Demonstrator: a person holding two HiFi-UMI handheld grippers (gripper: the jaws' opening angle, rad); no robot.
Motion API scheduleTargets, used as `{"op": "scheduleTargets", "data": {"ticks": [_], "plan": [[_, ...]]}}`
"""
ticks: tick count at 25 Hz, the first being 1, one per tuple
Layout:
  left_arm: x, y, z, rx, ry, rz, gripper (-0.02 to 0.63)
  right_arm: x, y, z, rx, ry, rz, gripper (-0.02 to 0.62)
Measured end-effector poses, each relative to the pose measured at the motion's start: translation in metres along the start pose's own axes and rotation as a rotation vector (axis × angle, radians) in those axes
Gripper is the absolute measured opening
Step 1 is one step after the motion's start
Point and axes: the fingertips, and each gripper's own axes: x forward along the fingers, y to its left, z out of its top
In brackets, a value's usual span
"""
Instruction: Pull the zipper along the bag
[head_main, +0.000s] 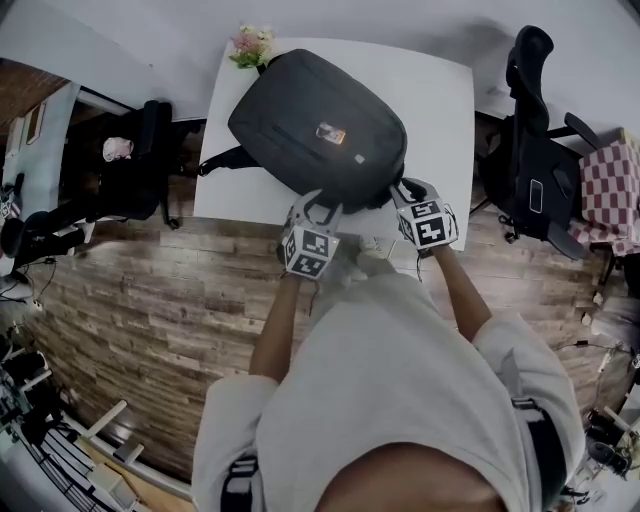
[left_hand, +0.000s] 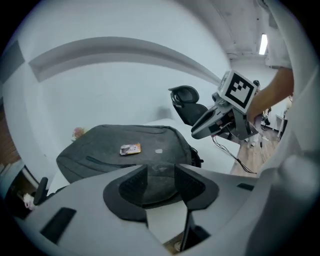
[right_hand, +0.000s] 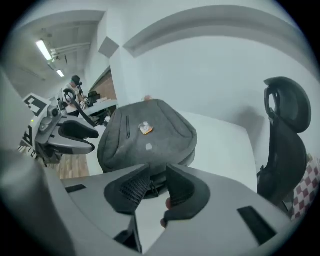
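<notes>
Two claws, both open and empty | left claw (left_hand: 160, 175) and right claw (right_hand: 156, 177) hover at near end of bag (head_main: 318, 125) on table (head_main: 440, 100) | step: reach for zipper | next: likely pinch its small tab

white table (head_main: 440, 110) with dark backpack (head_main: 310, 120) and flowers (head_main: 250, 45)

Head view looks steeply down; both gripper views look low across the same backpack (head_main: 290, 110), apparently close
</notes>
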Motion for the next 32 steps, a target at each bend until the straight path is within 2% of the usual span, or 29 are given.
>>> {"op": "scheduleTargets", "data": {"ticks": [5, 8, 12, 17, 25, 32], "plan": [[-0.04, 0.053, 0.029, -0.2, -0.163, 0.147, 0.103, -0.017, 0.008, 0.063, 0.011, -0.17, 0.012, 0.087], [-0.069, 0.088, 0.045, -0.253, -0.251, 0.243, 0.065, -0.028, 0.011, 0.107, 0.002, -0.272, 0.017, 0.062], [-0.108, 0.129, 0.064, -0.27, -0.327, 0.345, 0.042, -0.041, 0.015, 0.156, -0.021, -0.377, 0.023, 0.035], [-0.139, 0.162, 0.079, -0.272, -0.376, 0.417, 0.026, -0.053, 0.02, 0.195, -0.066, -0.459, 0.035, 0.014], [-0.161, 0.183, 0.097, -0.278, -0.417, 0.472, 0.026, -0.068, 0.027, 0.239, -0.089, -0.57, 0.046, 0.014], [-0.168, 0.188, 0.103, -0.284, -0.433, 0.484, 0.026, -0.072, 0.031, 0.246, -0.098, -0.587, 0.05, 0.014]]}}
